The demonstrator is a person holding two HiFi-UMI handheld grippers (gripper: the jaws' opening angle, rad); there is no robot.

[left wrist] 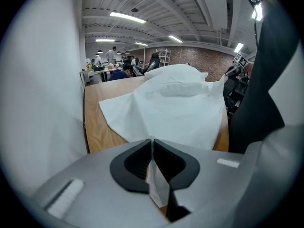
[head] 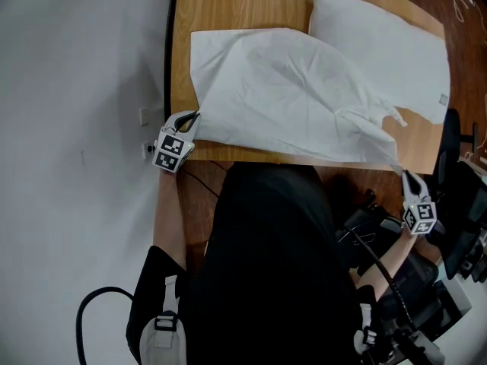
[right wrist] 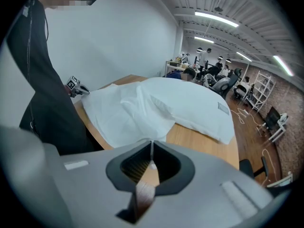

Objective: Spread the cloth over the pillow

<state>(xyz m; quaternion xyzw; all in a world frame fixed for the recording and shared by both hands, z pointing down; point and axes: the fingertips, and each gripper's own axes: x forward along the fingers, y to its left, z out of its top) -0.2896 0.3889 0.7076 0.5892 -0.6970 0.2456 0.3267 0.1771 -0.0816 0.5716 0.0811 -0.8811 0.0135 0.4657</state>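
Note:
A white cloth (head: 289, 97) lies rumpled across the wooden table (head: 228, 6), its far right part draped over the near end of a white pillow (head: 396, 44). My left gripper (head: 195, 117) is at the cloth's near left corner. In the left gripper view its jaws are shut on that corner (left wrist: 153, 148), and a flap of cloth hangs below them. My right gripper (head: 404, 173) is at the near right corner, just off the table's edge. Its jaws are shut too, with a small bit of white cloth (right wrist: 151, 151) pinched between them. The pillow (right wrist: 199, 108) lies beyond the cloth (right wrist: 123, 113).
A white wall (head: 76, 90) runs close along the table's left edge. Black chairs and gear (head: 456, 226) crowd the floor at the right, with cables. The person's dark torso (head: 266, 265) stands against the near edge. Desks and people (left wrist: 111, 65) fill the far room.

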